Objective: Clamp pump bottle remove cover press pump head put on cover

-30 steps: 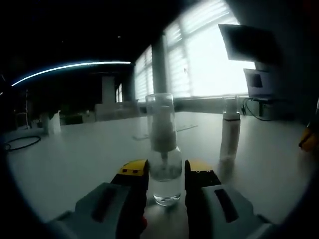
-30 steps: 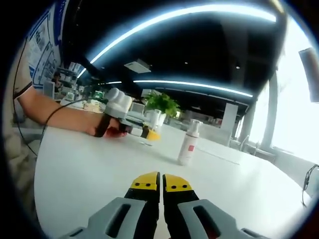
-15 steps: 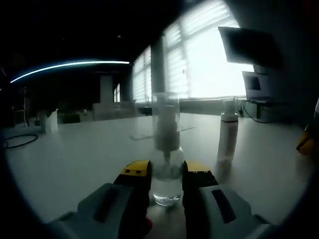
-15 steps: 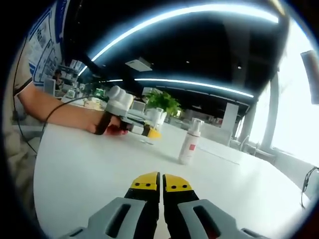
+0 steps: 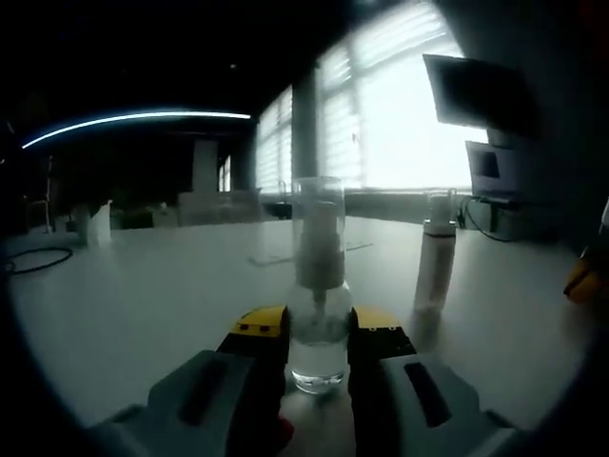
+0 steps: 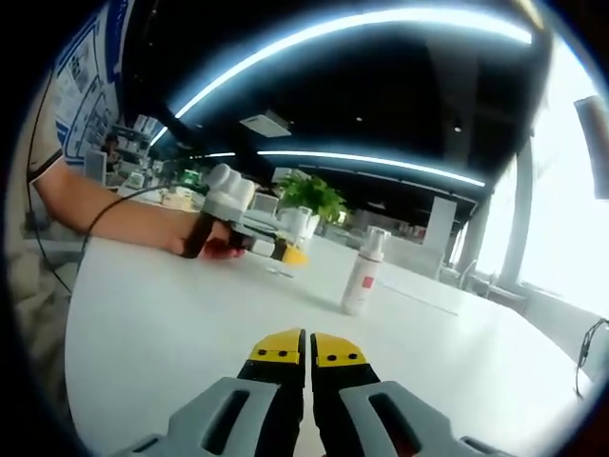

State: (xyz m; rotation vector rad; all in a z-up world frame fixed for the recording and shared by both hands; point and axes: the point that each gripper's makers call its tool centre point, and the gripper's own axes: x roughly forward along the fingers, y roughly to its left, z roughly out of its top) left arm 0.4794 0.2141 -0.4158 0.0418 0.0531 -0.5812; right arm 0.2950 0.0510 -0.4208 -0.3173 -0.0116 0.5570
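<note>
A clear pump bottle (image 5: 317,328) stands upright on the white table (image 5: 143,305), its tall clear cover (image 5: 317,214) over the pump head. My left gripper (image 5: 317,330) has its yellow-tipped fingers (image 5: 257,326) pressed against the bottle's lower body on both sides, shut on it. In the right gripper view this left gripper (image 6: 283,249) is far across the table, held by a person's hand, with the clear bottle (image 6: 288,231) at its tip. My right gripper (image 6: 308,350) hovers low over the table (image 6: 171,333), jaws shut with nothing between them.
A white pump bottle (image 5: 436,255) stands to the right of the clear one; it carries a red label (image 6: 362,274) in the right gripper view. A potted plant (image 6: 309,200) and desks lie beyond the table. A black cable (image 5: 33,262) lies far left.
Over the last second the left jaws have closed in against the clear bottle. The right gripper has stayed shut and still.
</note>
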